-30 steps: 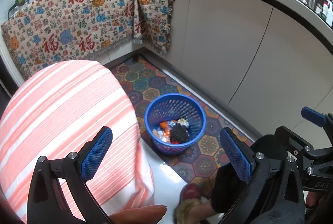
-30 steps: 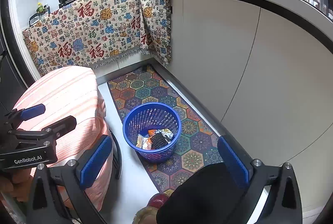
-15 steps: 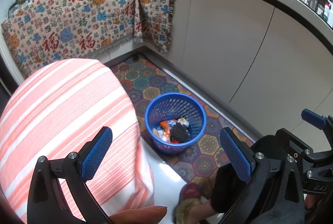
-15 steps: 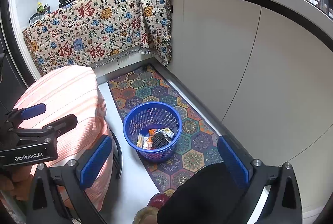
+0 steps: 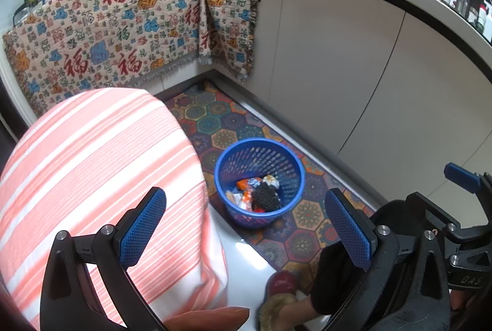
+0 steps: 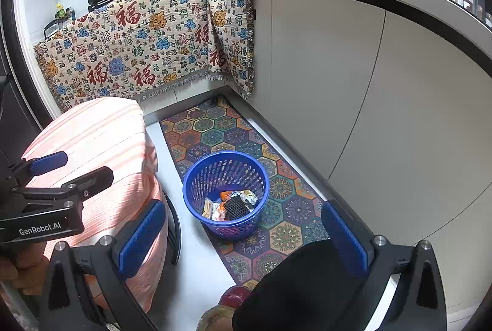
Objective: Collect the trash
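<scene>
While both tools are held high above the floor, the left gripper (image 5: 243, 220) and right gripper (image 6: 243, 234) are seen spread wide with nothing between the blue pads. The blue basket (image 6: 196, 177) is set on the patterned mat (image 6: 212, 128), beside the striped-cloth table (image 6: 98, 134). Crumpled wrappers (image 6: 243, 197) and a black mesh piece (image 6: 235, 206) are contained in it.

wide-open right tongs (image 6: 243, 235) hang above a blue basket (image 6: 196, 177) holding wrappers (image 6: 233, 203).
</scene>
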